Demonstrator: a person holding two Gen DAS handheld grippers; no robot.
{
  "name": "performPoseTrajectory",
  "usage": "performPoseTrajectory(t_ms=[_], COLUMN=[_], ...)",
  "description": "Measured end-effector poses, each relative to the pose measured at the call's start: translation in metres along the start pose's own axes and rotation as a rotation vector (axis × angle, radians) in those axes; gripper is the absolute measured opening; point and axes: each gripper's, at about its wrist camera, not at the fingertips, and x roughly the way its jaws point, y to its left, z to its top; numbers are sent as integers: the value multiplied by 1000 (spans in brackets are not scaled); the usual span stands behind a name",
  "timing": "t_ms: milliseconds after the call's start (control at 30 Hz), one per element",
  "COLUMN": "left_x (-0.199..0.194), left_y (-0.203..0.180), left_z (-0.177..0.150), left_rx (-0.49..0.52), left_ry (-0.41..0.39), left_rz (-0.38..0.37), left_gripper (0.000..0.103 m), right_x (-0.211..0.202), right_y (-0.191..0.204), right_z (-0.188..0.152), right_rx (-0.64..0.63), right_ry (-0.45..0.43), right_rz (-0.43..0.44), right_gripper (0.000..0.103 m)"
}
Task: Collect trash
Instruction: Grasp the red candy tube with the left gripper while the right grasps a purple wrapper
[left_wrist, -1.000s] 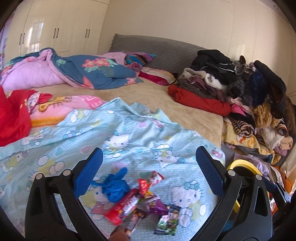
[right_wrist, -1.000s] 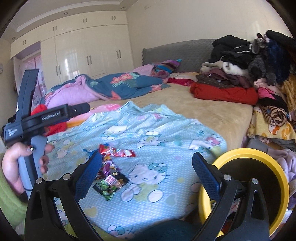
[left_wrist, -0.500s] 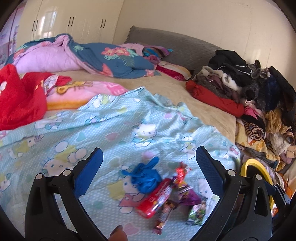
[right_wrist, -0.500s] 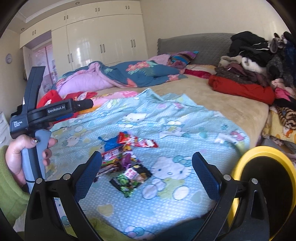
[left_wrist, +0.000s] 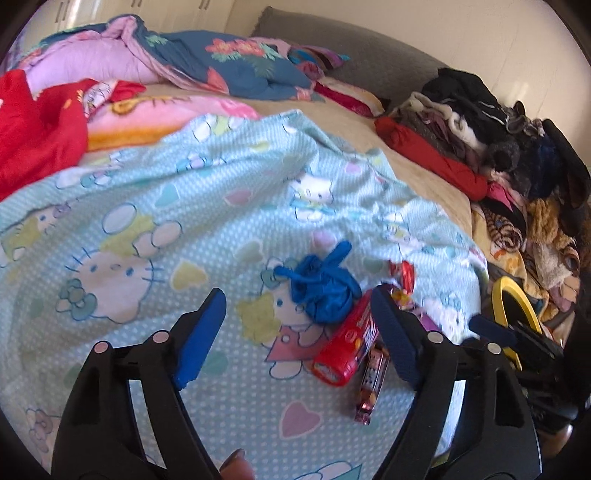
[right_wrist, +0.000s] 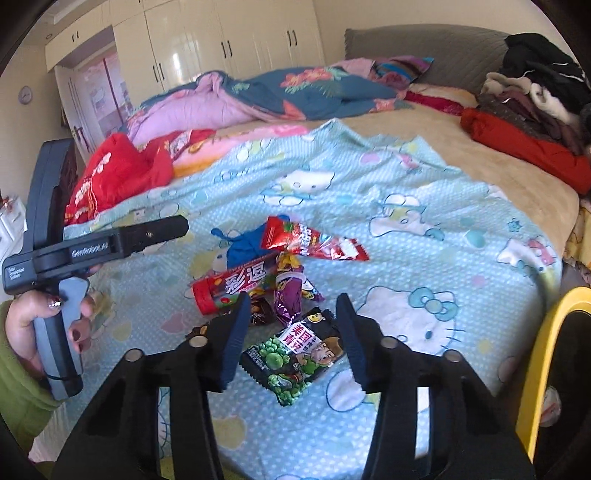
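Nothing looks collected yet: the wrappers (right_wrist: 284, 273) lie piled mid-frame on the bed (right_wrist: 406, 221). Both the right tool (right_wrist: 290, 339) and left tool (left_wrist: 295, 332) are spread apart, empty; the yellow bin (right_wrist: 535, 362) waits at lower right

Yellow-rimmed bin (right_wrist: 535, 369): cut off at right edge of right wrist view; mostly screened by claw hardware in left wrist view.
Blue glove (right_wrist: 242, 247): largely hidden behind red tube (right_wrist: 236, 282) and red wrapper (right_wrist: 314, 240) in right wrist view.
Brown wrapper (right_wrist: 262, 310): partly behind a finger, print illegible.
Purple wrapper (left_wrist: 428, 323): nearly all hidden behind a finger (left_wrist: 391, 339).
Clothes pile (left_wrist: 517, 155): items indistinguishable.
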Motion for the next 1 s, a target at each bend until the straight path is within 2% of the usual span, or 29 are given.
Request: performPoseTrajectory(t_ms=[200, 433, 500, 667, 867, 1000], left_x=[17, 34, 37, 45, 48, 49], left_y=[3, 0, -3, -12, -17, -21], left_z=[-11, -23, -25, -30, -32, -32], left_rx=[2, 10, 19, 39, 55, 68], left_ry=[65, 138, 151, 176, 179, 180], left_rz=[-46, -112, -114, -132, -132, -138], left_gripper=[59, 59, 59, 50, 49, 37], right_x=[15, 33, 37, 34, 20, 10], right_y=[-4, -2, -2, -6, -20, -27], right_z=[4, 5, 6, 5, 4, 2], right_rx=[18, 8, 7, 34, 112, 145], right_ry=[38, 84, 91, 67, 26, 1], right_rz=[31, 34, 37, 55, 83, 88], right_gripper=[28, 19, 12, 11, 11, 11])
